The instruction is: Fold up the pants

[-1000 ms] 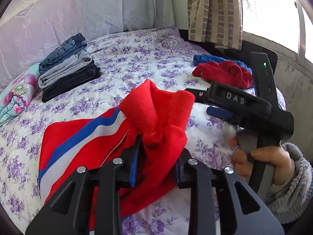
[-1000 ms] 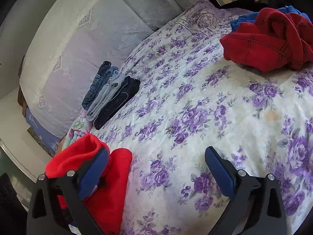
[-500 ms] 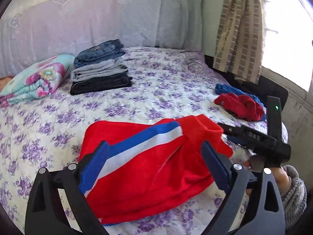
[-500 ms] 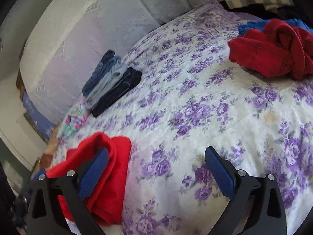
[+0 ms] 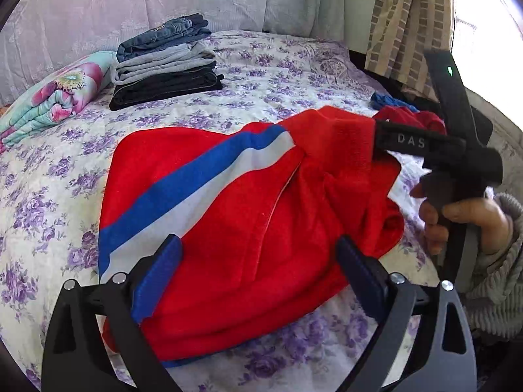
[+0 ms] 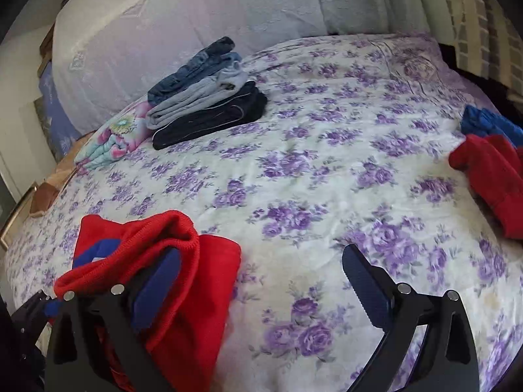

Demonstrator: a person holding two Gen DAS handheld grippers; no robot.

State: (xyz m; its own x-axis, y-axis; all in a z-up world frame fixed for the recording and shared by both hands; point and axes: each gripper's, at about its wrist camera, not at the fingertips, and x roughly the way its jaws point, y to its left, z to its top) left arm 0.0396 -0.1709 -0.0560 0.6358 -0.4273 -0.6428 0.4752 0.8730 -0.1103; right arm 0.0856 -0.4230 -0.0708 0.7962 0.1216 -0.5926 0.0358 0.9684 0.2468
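Red pants (image 5: 255,215) with a blue and white side stripe lie folded in a bundle on the flowered bedspread (image 5: 255,75). My left gripper (image 5: 258,268) is open and hovers just above their near edge, holding nothing. In the left wrist view my right gripper (image 5: 412,142) sits at the bundle's right edge, its tips hidden behind the red cloth. In the right wrist view my right gripper (image 6: 261,274) is open, with the red pants (image 6: 183,261) bunched around its left finger (image 6: 157,287).
A stack of folded jeans and trousers (image 5: 163,62) lies at the far left next to a rolled flowered blanket (image 5: 55,91). A heap of red (image 6: 490,170) and blue (image 6: 487,124) clothes lies at the right edge. A curtain (image 5: 408,19) hangs by the window.
My left gripper let go of the bunched red cloth, opened and pulled back; the pants now lie flatter. The right gripper stayed open and swung left towards the pants.
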